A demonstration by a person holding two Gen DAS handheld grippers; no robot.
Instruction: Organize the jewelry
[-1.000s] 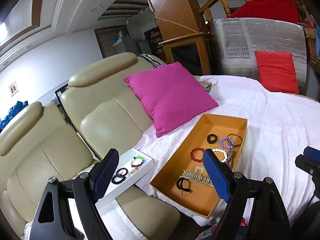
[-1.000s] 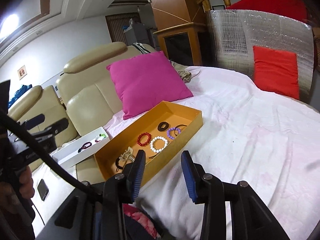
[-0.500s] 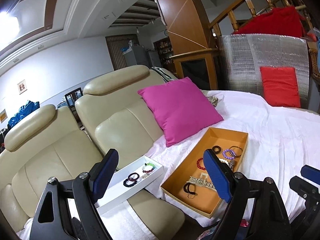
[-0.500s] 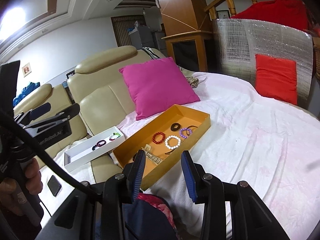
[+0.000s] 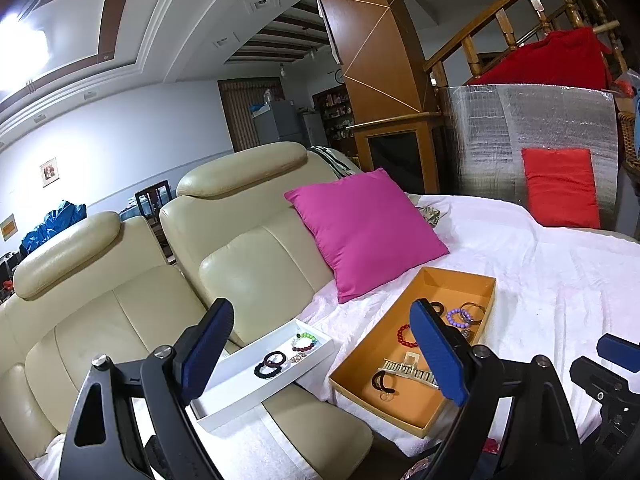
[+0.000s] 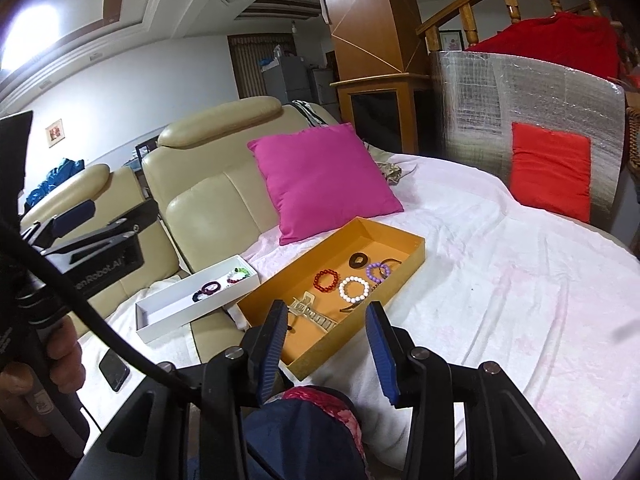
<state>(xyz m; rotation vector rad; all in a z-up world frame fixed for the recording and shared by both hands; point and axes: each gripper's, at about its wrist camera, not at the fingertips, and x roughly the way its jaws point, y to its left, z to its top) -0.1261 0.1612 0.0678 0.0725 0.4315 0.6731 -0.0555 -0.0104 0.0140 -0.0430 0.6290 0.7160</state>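
An orange tray (image 5: 418,420) (image 6: 404,274) on the white-covered sofa holds several bracelets: red (image 6: 325,281), white (image 6: 353,289), purple (image 6: 378,271), plus a gold hair clip (image 5: 408,370) and black rings. A white tray (image 5: 240,404) (image 6: 180,318) to its left holds a black bracelet (image 5: 270,365) and a bead bracelet (image 5: 306,342). My left gripper (image 5: 320,356) is open and empty, held above and short of both trays. My right gripper (image 6: 328,344) is open and empty, short of the orange tray's near edge.
A pink cushion (image 5: 364,232) leans on the beige sofa back (image 5: 240,252) behind the trays. A red cushion (image 6: 550,170) stands against a silver foil panel at the far right. A phone (image 6: 114,370) lies on the cloth near the white tray.
Both grippers have pulled back and tilted up, so the trays look smaller and lower in view. Both stay open and empty; the jewelry has not moved.
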